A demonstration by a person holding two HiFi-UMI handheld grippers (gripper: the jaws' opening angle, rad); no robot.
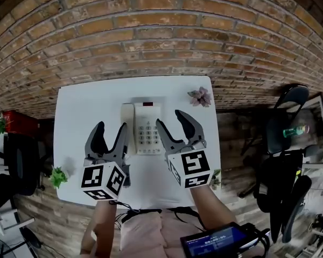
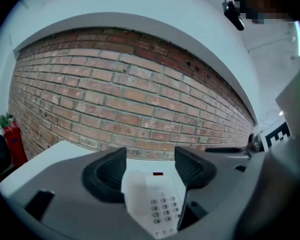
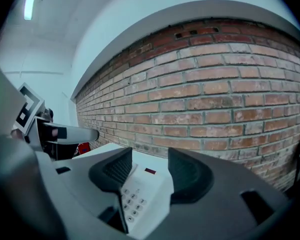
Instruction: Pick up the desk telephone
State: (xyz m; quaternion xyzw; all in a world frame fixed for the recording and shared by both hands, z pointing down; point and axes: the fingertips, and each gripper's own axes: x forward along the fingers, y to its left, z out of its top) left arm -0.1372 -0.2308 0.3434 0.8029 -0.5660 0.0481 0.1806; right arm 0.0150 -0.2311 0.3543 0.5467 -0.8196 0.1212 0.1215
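Note:
A white desk telephone lies in the middle of the white table, with its handset on the left side and its keypad facing up. My left gripper hovers open at the phone's near left, by the handset. My right gripper stands open at the phone's right edge. In the left gripper view the phone shows ahead between the open jaws of the left gripper, untouched. The right gripper view shows the phone the same way, framed by the right gripper. Nothing is gripped.
A small pink flower stands at the table's far right corner. Small green plants sit at its near left and near right. A brick wall is behind the table. Black chairs stand to the right, a red object to the left.

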